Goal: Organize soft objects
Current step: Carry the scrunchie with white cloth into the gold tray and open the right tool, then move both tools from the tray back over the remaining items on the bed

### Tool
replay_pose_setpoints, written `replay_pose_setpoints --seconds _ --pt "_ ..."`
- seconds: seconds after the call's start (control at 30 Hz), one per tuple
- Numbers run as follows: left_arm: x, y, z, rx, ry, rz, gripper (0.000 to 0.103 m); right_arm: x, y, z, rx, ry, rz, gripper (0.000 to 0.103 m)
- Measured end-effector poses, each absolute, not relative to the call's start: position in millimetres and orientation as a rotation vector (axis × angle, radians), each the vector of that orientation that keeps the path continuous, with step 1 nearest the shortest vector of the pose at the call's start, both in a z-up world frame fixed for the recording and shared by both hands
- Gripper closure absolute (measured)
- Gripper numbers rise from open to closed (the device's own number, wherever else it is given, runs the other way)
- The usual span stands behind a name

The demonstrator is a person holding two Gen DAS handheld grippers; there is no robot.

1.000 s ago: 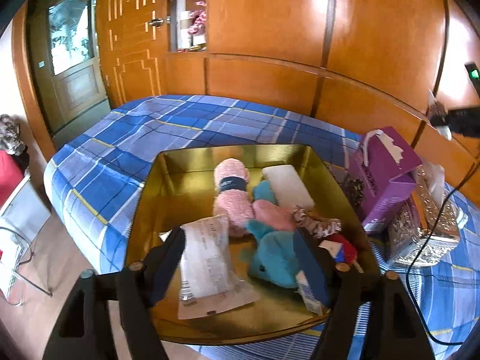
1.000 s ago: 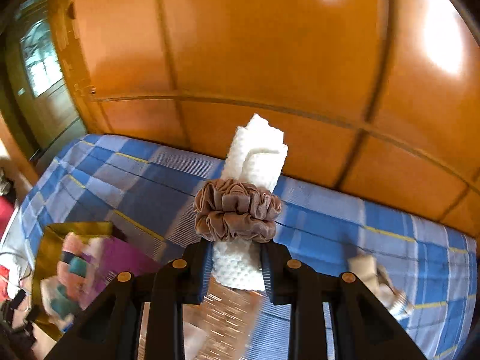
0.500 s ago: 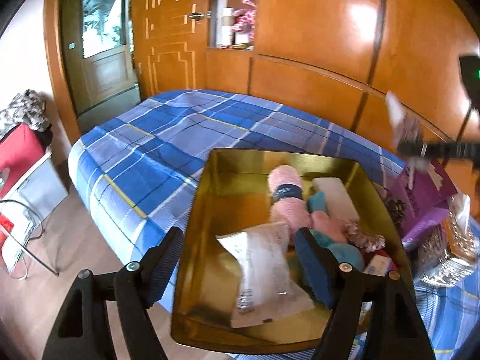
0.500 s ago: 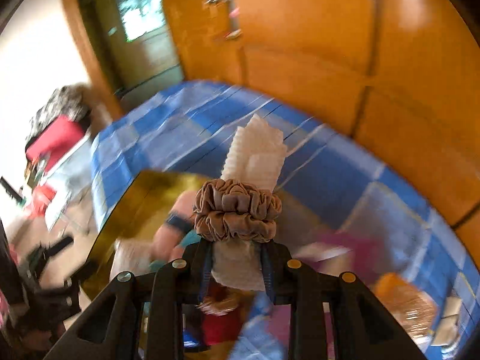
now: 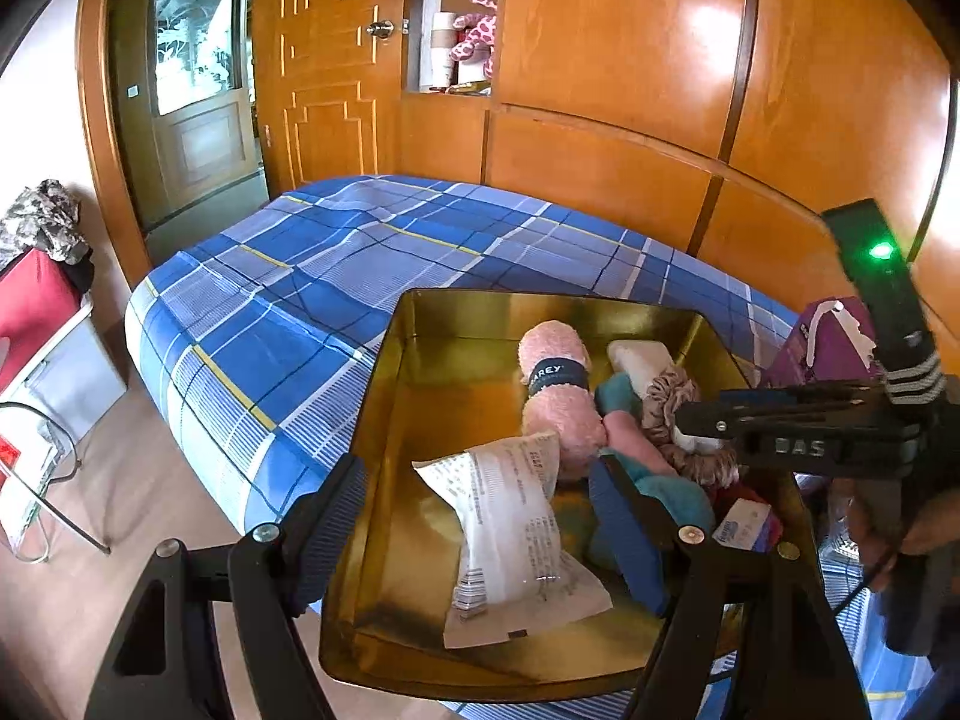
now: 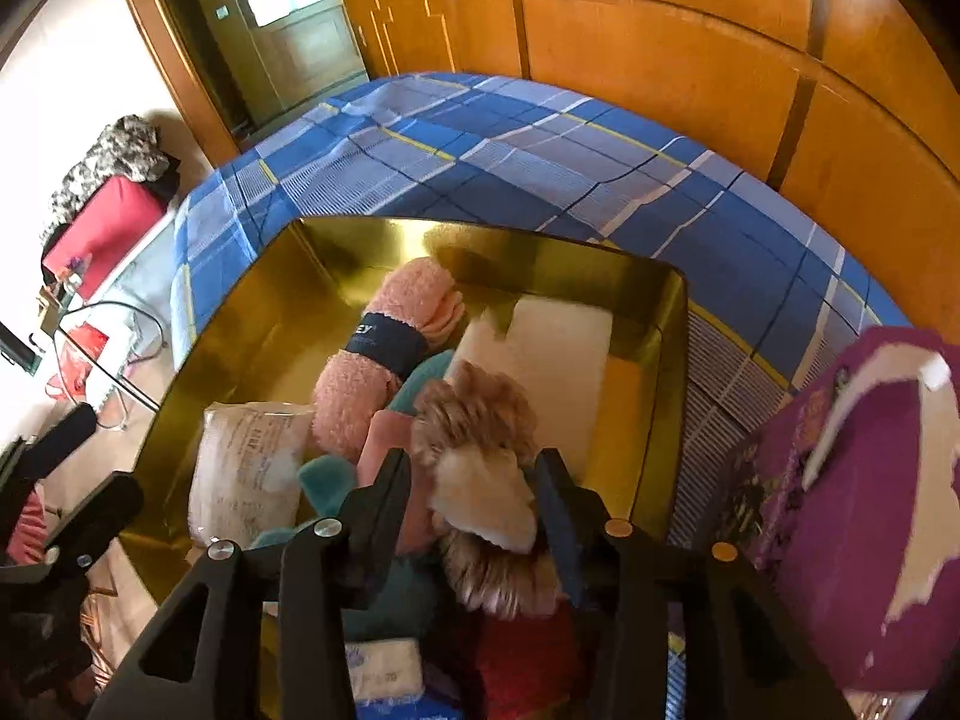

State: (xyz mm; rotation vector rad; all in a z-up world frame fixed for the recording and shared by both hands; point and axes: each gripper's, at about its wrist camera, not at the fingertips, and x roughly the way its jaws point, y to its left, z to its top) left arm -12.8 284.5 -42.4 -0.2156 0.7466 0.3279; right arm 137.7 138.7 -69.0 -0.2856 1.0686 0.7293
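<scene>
My right gripper (image 6: 474,480) hangs over the gold tray (image 6: 672,324), its jaws spread, and the scrunchie-wrapped cloth roll (image 6: 486,480) lies loose between them on the pile near the right wall, so it joins the other soft things. My left gripper (image 5: 480,528) waits released at the near edge.

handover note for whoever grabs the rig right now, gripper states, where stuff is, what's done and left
Left gripper: open, empty, hovering at the near edge of the gold tray.
Right gripper: open over the tray, the white cloth roll with the brown scrunchie lying between its fingers on the pile.
In the tray: pink towel roll, teal plush, white packet, white pad.
Done: roll delivered.
Left: withdraw the right gripper; the purple box beside the tray is not sorted.
</scene>
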Motion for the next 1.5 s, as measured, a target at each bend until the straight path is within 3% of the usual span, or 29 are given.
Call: replay_pose_setpoints --seconds 0.1,0.6,1.07,1.5 --pt "-13 282 -39 -0.208 0.737 0.320 0.026 129 127 -58 -0.256 1.044 0.731 0.054" --pt "-20 243 -18 -0.137 0.701 0.249 0.025 47 46 3 -0.233 0.752 0.711 0.052" --pt "-16 187 -9 -0.039 0.705 0.124 0.025 41 -78 -6 -0.064 0.741 0.435 0.052" --pt "-1 111 18 0.072 0.663 -0.081 0.025 29 -218 -56 0.059 0.878 0.054 0.052"
